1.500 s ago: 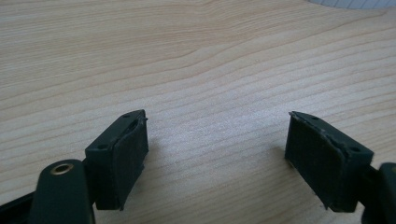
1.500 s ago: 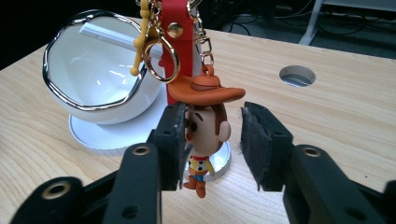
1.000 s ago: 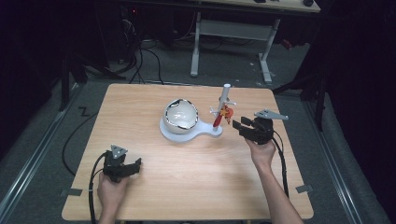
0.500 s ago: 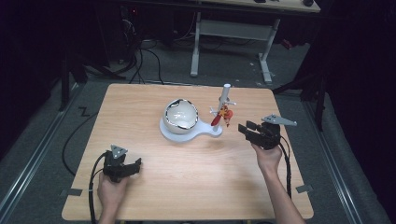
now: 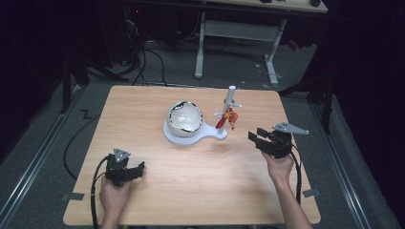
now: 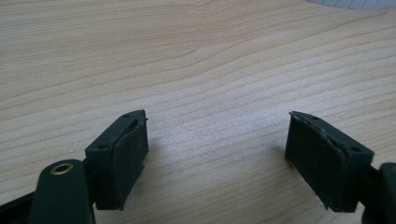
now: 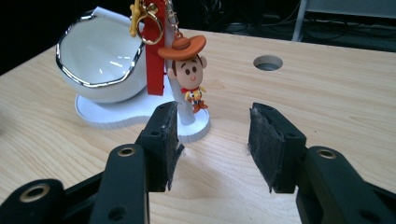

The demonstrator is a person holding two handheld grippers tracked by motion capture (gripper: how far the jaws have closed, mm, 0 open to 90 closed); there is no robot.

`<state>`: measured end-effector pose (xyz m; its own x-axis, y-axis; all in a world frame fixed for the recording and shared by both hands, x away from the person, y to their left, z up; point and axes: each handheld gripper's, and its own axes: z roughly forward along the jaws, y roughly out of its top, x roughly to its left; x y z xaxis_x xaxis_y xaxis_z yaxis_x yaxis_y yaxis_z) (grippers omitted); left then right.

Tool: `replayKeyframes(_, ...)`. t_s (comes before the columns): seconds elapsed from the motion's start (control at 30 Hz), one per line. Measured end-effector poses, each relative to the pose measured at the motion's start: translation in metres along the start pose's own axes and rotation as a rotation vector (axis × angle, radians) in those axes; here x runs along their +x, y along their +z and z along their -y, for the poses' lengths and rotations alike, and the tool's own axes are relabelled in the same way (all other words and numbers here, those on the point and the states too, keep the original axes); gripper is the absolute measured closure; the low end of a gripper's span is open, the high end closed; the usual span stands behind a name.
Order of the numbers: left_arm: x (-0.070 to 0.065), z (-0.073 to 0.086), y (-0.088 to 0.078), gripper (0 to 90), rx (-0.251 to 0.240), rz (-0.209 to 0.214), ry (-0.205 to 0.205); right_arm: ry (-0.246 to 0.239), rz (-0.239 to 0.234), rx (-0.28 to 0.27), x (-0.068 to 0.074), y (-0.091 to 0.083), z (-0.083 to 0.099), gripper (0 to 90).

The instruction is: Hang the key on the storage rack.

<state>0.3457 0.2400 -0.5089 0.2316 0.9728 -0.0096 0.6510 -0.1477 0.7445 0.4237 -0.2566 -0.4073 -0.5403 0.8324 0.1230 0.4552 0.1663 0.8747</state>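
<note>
Left gripper (image 5: 138,169) fingers spread wide; right gripper (image 5: 255,138) fingers just opening, empty.

A light wooden worktop (image 5: 191,191) with a round hole (image 7: 268,62) near one edge stands on grey floor (image 5: 71,124). Behind it, a white-legged desk (image 5: 236,33) sits in the dark, with black cables (image 5: 148,62) lying on the floor beside it.

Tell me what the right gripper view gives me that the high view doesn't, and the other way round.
Right gripper view: the cowboy figure's face and hat, a gold key ring, and nothing between its open jaws. High view: the left gripper resting near the front edge of the table, and the floor cables. Both: the white bowl, its stand, the red hanging charms and the right gripper.
</note>
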Motion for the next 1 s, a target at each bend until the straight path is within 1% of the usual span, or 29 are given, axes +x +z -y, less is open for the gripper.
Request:
replayKeyframes(0.07, 0.0, 0.0, 0.0, 21.6, 0.0, 0.0, 0.0, -0.012, 0.003, 0.0, 0.002, -0.003, 0.0, 52.0)
replayKeyframes(0.17, 0.0, 0.0, 0.0, 21.6, 0.0, 0.0, 0.0, -0.015, 0.003, -0.002, 0.003, -0.004, 0.0, 52.0)
replayKeyframes(0.2, 0.0, 0.0, 0.0, 21.6, 0.0, 0.0, 0.0, -0.016, 0.004, -0.01, 0.003, -0.005, 0.002, 52.0)
replayKeyframes(0.5, 0.0, 0.0, 0.0, 21.6, 0.0, 0.0, 0.0, 0.008, 0.016, -0.015, -0.002, -0.011, 0.012, 51.8)
replayKeyframes(0.73, 0.0, 0.0, 0.0, 21.5, 0.002, 0.0, 0.0, 0.013, 0.018, -0.017, -0.004, -0.015, 0.019, 51.7)
replayKeyframes(0.9, 0.0, 0.0, 0.0, 21.6, 0.001, 0.0, 0.0, 0.029, 0.022, -0.022, -0.007, -0.018, 0.025, 51.6)
replayKeyframes(1.0, 0.0, 0.0, 0.0, 21.6, 0.002, 0.0, 0.0, 0.031, 0.023, -0.023, -0.007, -0.018, 0.026, 51.6)
